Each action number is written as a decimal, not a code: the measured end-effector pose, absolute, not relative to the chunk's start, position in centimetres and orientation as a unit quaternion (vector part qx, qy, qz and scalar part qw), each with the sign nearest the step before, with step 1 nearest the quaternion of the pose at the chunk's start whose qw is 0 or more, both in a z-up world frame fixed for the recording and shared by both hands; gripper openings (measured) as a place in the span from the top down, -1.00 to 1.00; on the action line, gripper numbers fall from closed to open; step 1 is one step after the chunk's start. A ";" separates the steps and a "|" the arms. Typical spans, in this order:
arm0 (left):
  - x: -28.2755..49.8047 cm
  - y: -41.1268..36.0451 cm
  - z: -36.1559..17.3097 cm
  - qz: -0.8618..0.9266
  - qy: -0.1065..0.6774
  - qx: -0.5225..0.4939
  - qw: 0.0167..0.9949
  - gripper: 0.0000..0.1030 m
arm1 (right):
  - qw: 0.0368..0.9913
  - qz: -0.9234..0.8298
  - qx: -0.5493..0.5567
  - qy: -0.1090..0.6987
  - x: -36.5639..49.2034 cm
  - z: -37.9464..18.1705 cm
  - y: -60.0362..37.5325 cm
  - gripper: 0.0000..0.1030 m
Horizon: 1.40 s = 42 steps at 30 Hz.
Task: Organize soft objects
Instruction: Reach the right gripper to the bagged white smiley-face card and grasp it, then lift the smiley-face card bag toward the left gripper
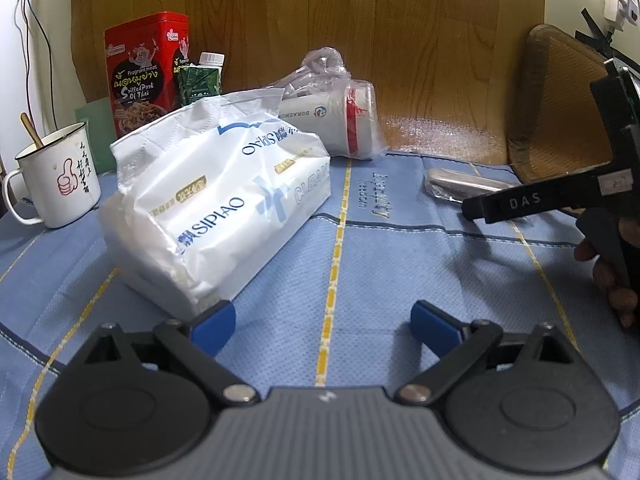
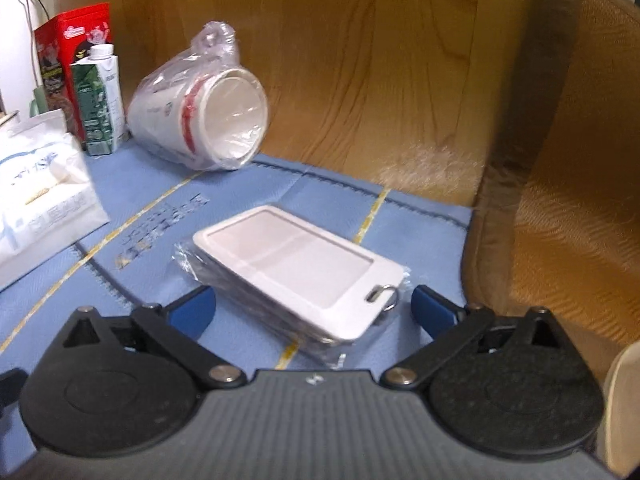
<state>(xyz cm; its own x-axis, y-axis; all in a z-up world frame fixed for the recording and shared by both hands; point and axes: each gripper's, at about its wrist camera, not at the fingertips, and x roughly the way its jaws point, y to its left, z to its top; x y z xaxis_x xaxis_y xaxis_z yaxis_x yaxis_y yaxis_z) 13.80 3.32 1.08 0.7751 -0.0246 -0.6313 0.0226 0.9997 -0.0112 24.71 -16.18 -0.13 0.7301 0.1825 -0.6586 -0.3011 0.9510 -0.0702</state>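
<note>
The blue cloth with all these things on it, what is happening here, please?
A person holds one claw in each hand over the blue cloth. The left claw is open beside the white soft tissue pack, not touching it. The right claw is open around the white flat card holders wrapped in clear plastic, not gripping them yet. Nothing is held.

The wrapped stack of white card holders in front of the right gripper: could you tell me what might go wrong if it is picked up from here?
1. The stack of card holders sits in loose, glossy plastic wrap, so the open right gripper may pinch film alone and let the stack slip.
2. The metal ring lies near one pad and could snag.
3. The woven chair back stands close on the right, so a wide swing might strike it.
</note>
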 end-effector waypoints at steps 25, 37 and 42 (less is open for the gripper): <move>13.3 4.0 1.4 -0.019 0.319 -0.017 0.948 -0.89 | 0.919 0.205 0.084 0.325 16.5 3.0 -18.6 0.58; 10.0 -0.2 2.5 -0.145 0.301 -0.050 0.941 -0.89 | 0.854 0.134 0.369 0.341 -1.0 -1.1 -31.8 0.36; 7.4 -5.0 3.5 -0.252 0.342 -0.066 0.903 -0.77 | 0.896 0.115 0.302 0.304 -4.5 -0.4 -32.1 -0.16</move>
<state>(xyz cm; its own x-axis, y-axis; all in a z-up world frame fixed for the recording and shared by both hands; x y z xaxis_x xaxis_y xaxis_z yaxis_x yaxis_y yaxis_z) 7.39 -4.98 3.51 0.6388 -0.5001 -0.5847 0.4095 0.8643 -0.2919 -4.52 -32.08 -0.35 0.7890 0.3898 -0.4750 -0.0230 0.7911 0.6112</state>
